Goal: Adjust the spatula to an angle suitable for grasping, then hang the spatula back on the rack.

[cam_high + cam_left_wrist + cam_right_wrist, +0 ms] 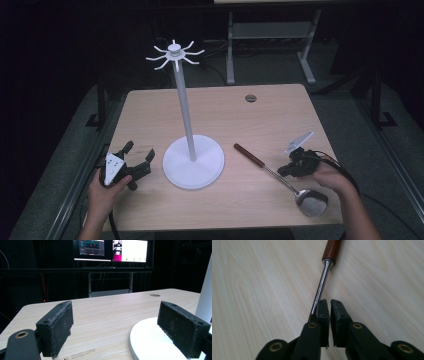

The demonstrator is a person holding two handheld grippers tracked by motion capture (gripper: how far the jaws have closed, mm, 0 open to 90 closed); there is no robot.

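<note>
A white stand (185, 107) with a ring of hooks at its top rises from a round base (193, 170) in the middle of the wooden table (240, 117). A metal spoon (274, 172) with a brown wooden handle lies to the right of the base, bowl toward the front edge. My right gripper (285, 171) hovers just over the spoon's shaft (320, 287); its pads stand a thin slit apart with nothing between them, and the shaft runs beside the left jaw. My left gripper (139, 151) rests wide open and empty left of the base (150, 340).
A small round grommet hole (250, 98) sits near the table's far edge. Beyond the table are dark floor, a desk frame (270, 35) and lit monitors (112, 250). The stand's pole (206, 290) rises close to the left gripper's right jaw.
</note>
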